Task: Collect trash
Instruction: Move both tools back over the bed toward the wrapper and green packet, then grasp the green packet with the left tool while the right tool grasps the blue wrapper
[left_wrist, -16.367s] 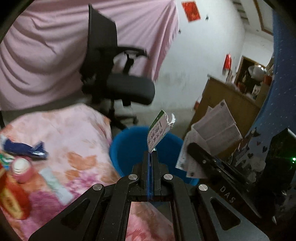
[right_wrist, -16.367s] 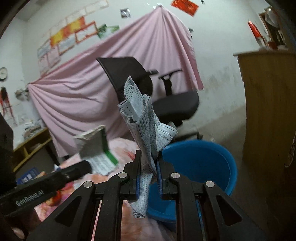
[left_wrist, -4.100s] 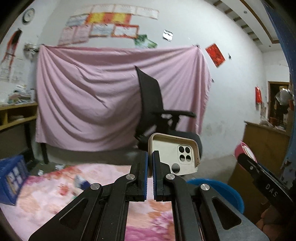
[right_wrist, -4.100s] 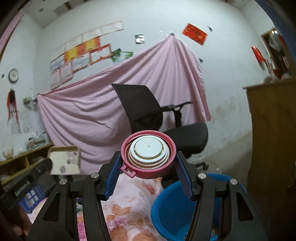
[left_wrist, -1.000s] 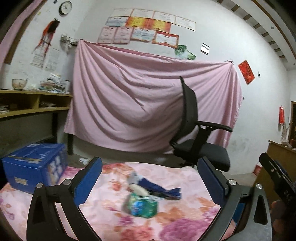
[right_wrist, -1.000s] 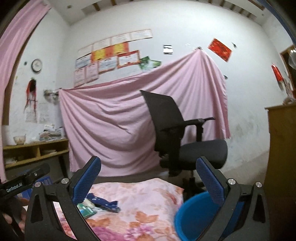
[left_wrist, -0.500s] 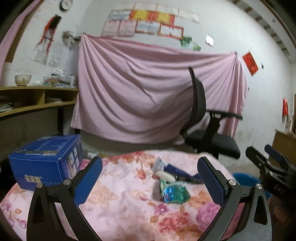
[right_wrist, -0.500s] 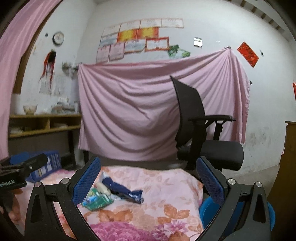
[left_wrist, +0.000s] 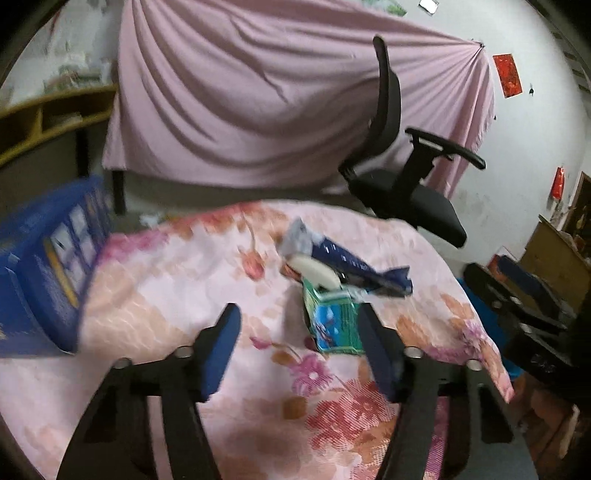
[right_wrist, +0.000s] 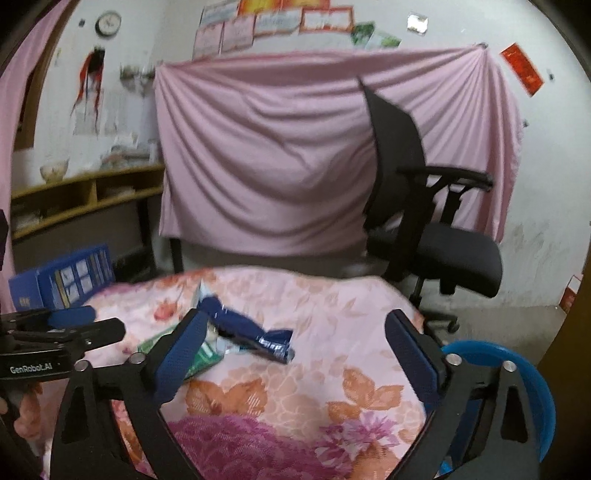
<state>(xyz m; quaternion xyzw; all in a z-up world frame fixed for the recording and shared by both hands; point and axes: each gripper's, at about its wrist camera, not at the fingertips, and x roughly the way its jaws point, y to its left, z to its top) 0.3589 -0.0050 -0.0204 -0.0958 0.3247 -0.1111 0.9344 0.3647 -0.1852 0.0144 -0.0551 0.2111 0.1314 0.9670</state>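
Note:
On the pink floral tablecloth (left_wrist: 177, 295) lie a green packet (left_wrist: 332, 321), a dark blue wrapper (left_wrist: 354, 269) and a small white piece (left_wrist: 314, 271) in one heap. My left gripper (left_wrist: 299, 350) points down at the heap with its jaws closing. The green packet lies just ahead by the right finger, and no pad presses on it. My right gripper (right_wrist: 297, 354) hovers over the cloth, jaws wide and closing slightly. The blue wrapper (right_wrist: 247, 328) shows ahead between its fingers, untouched. Its left finger partly hides the green packet (right_wrist: 201, 360). The blue bin (right_wrist: 524, 373) stands low at the right.
A blue carton (left_wrist: 48, 280) sits on the table's left side. A black office chair (right_wrist: 424, 206) stands behind the table before a pink hanging sheet. A wooden cabinet (left_wrist: 554, 254) is at the far right. A hand holds the left gripper (right_wrist: 55, 332).
Both views have tipped down and drawn closer to the trash heap. The left jaws have narrowed a lot, the right jaws a little.

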